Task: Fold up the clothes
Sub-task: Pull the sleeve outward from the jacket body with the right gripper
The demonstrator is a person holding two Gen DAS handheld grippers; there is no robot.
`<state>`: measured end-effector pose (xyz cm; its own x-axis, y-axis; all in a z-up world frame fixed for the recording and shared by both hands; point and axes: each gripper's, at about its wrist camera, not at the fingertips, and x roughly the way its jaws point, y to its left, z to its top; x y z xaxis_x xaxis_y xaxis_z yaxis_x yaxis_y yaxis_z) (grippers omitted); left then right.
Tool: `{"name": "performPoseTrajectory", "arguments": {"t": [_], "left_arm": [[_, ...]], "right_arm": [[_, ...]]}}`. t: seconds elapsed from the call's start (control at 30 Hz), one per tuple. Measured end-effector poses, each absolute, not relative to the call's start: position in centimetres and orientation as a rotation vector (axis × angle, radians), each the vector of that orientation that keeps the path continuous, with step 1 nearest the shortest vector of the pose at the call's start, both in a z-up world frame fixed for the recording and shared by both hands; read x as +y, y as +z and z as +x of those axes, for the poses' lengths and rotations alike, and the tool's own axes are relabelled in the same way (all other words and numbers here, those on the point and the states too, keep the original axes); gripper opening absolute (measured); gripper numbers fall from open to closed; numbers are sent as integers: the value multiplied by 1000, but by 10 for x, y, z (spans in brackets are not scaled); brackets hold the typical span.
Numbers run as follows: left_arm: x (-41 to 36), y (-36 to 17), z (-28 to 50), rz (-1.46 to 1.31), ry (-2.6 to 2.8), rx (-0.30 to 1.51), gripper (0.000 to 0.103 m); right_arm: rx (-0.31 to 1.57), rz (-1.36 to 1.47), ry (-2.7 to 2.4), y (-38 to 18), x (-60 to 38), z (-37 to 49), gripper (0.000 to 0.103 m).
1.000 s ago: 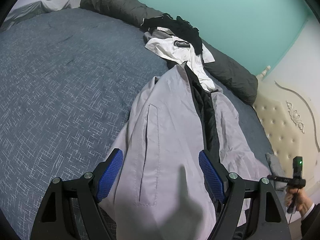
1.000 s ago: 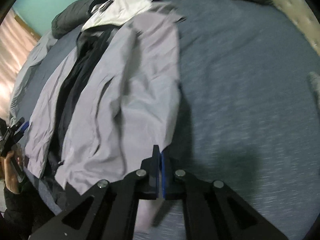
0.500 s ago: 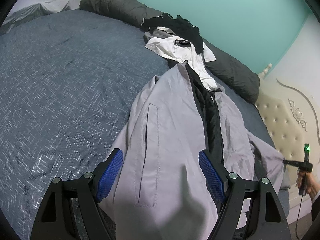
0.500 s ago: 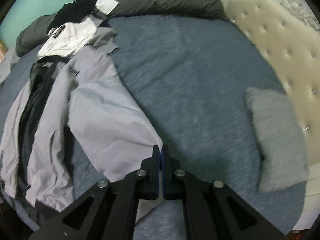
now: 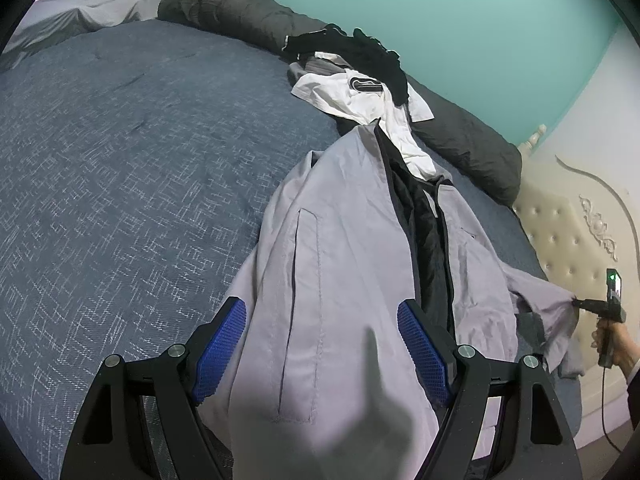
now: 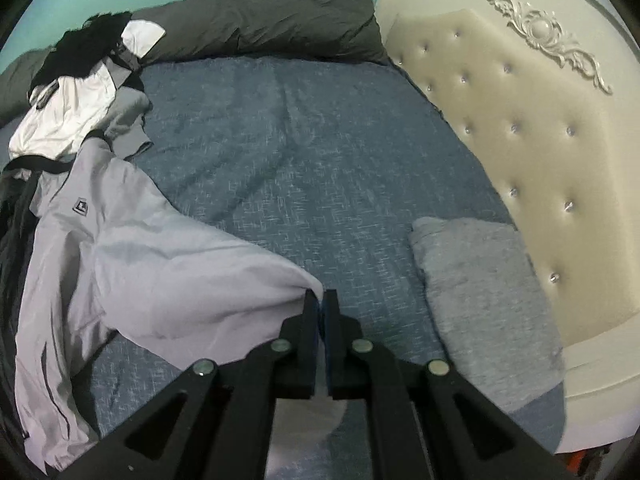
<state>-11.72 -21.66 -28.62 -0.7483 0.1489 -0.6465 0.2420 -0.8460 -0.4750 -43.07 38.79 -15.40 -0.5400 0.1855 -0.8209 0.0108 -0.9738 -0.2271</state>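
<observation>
Lying lengthwise on the blue bed (image 5: 120, 184), the grey jacket (image 5: 340, 248) passes under the released, wide-spread left gripper (image 5: 322, 346); further right, the right gripper (image 6: 321, 298) pinches its sleeve (image 6: 200, 280), jaws starting to part.

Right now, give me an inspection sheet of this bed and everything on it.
Surface: blue bedspread, mostly bare on the headboard side.
Job's things: light grey jacket spread open, dark lining showing; its sleeve pulled out sideways.
Clutter: white garment and black garment heaped beyond the jacket; dark grey duvet roll; small grey cushion.
Grippers: left gripper open, jacket fabric between its fingers; right gripper jaws opening at the sleeve end.
Cables: thin cable below the right hand.
Surroundings: cream tufted headboard, teal wall.
</observation>
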Motion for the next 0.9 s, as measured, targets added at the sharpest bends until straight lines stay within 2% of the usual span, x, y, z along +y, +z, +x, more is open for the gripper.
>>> {"name": "performPoseTrajectory", "arguments": {"t": [0.1,0.27,0.37,0.43,0.5,0.7,0.73,0.77,0.8,0.83,0.9], "left_arm": [[-216,-286,-118,1095,-2761,856,82],[-215,-285,-117,1089,-2766,859,82],[-212,-283,-117,1084,-2772,858,82],[-210,-283,-117,1083,-2775,861,82],[-209,-282,-117,1084,-2778,860,82],[-203,-280,-117,1087,-2787,848,82],[-203,-280,-117,1086,-2787,848,82],[-203,-280,-116,1084,-2785,848,82],[-203,-280,-116,1081,-2784,847,82],[-203,-280,-116,1078,-2783,847,82],[-203,-279,-117,1076,-2781,848,82]], "right_arm": [[-291,-1420,2626,-157,401,-421,23],[-178,-1436,2606,-160,437,-397,25],[-68,-1580,2654,-173,446,-378,28],[-59,-1656,2663,-185,445,-361,34],[-63,-1716,2682,-198,442,-345,50],[61,-1823,2660,-232,444,-328,51],[91,-1823,2659,-236,445,-329,50],[118,-1821,2658,-239,446,-329,43],[144,-1821,2657,-242,447,-330,30],[161,-1818,2657,-245,447,-331,27],[147,-1804,2652,-247,447,-333,12]]}}
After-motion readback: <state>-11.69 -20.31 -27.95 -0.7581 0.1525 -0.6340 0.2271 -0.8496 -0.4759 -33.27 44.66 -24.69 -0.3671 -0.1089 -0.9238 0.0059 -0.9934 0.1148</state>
